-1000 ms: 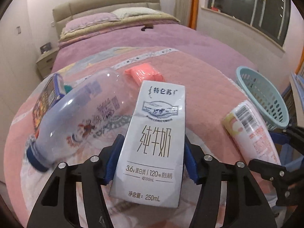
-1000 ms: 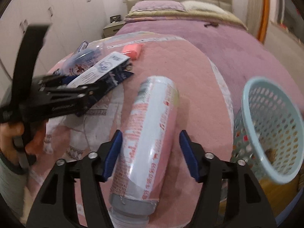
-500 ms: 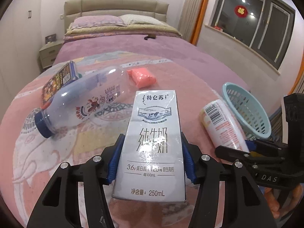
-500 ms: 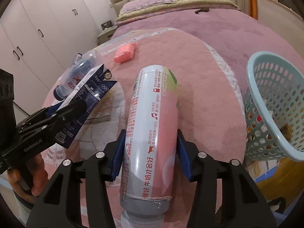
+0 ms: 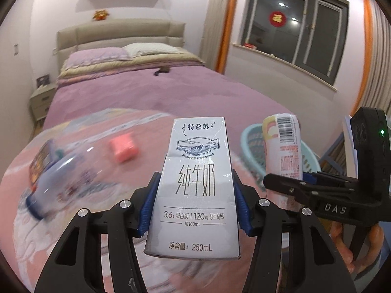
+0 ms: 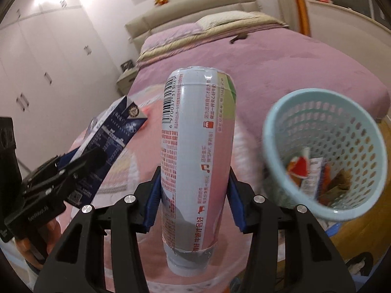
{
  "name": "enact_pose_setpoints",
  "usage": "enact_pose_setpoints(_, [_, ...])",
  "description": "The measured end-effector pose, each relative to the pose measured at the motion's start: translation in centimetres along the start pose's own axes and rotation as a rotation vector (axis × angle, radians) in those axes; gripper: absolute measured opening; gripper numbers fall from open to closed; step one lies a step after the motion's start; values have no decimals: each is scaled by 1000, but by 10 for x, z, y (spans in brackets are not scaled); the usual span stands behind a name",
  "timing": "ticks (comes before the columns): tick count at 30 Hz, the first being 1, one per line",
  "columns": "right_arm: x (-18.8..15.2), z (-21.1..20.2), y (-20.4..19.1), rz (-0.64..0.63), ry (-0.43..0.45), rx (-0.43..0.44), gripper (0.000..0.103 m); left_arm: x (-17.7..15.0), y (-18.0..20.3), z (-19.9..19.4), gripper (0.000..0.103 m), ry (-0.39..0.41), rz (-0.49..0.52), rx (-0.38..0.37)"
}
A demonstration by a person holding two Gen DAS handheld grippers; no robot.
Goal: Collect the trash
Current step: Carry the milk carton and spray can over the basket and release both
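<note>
Both grippers clamped, the left gripper (image 5: 194,205) on a milk carton (image 5: 195,185) and the right gripper (image 6: 194,195) on a pink bottle (image 6: 195,151), either load could slip short of the basket (image 6: 325,151).

Setting I'm working in: a home bedroom. Double bed (image 5: 136,92) fills the view, mauve cover, pillows (image 5: 146,48) at 12 o'clock against a padded beige headboard (image 5: 117,34). Nightstand (image 5: 41,102) at 9 o'clock beside it. Dark window (image 5: 300,26) with a red paper ornament at 2 o'clock, orange-trimmed curtain (image 5: 227,24) next to it. From the right wrist view, white fitted wardrobe doors (image 6: 48,73) at 10 o'clock. Pink patterned quilt (image 5: 80,146) over the near end.
</note>
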State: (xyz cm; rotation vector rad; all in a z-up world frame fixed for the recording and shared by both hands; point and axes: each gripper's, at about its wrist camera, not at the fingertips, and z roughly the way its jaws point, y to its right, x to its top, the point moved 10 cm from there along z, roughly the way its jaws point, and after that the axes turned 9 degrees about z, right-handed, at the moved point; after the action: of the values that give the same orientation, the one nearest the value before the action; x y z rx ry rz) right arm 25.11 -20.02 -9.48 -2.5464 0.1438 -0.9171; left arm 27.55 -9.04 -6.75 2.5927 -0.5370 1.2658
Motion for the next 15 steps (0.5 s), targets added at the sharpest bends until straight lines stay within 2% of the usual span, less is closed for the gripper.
enact_pose_setpoints(6, [40, -34, 59, 76, 104, -55, 46, 32, 51, 31, 53, 17, 62, -69])
enact_pose_setpoints(11, [71, -57, 122, 110, 219, -228, 46, 54, 99, 66, 53, 25, 101, -130])
enact_pose_setpoints(15, [78, -51, 172, 187, 216, -307, 46, 64, 127, 102, 53, 7, 90, -173])
